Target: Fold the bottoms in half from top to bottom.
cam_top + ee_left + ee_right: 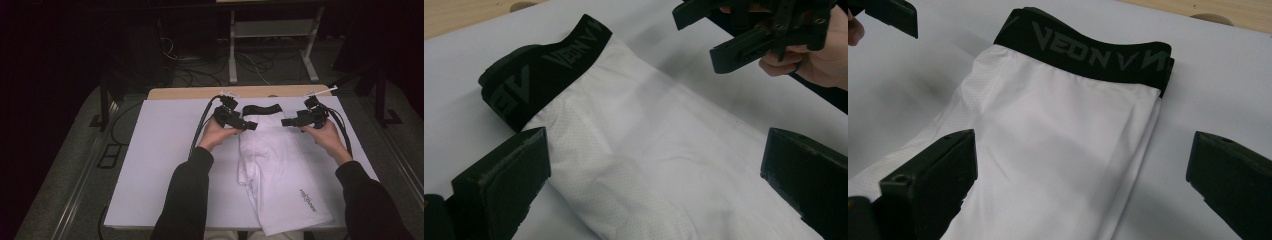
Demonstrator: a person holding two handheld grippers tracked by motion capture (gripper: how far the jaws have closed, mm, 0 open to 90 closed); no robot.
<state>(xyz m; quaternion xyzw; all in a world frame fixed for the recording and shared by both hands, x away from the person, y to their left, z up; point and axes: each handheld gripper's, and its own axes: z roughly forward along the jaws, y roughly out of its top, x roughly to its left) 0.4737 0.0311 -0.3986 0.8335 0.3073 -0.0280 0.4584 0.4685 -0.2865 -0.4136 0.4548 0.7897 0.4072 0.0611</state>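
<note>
White compression shorts [275,170] are lying folded between the released left gripper [248,125] and right gripper [286,121], risking single-layer pinches unfolding them.

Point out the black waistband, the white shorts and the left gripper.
black waistband [1088,55]: right gripper view, on the grey lettering of the band.
white shorts [280,170]: high view, on the folded leg fabric.
left gripper [250,125]: high view, at its open jaw tips beside the shorts.

White shorts [277,170], folded lengthwise.
You'll see the black waistband [262,109] (grey lettering) at the table's far end, legs toward you.
</note>
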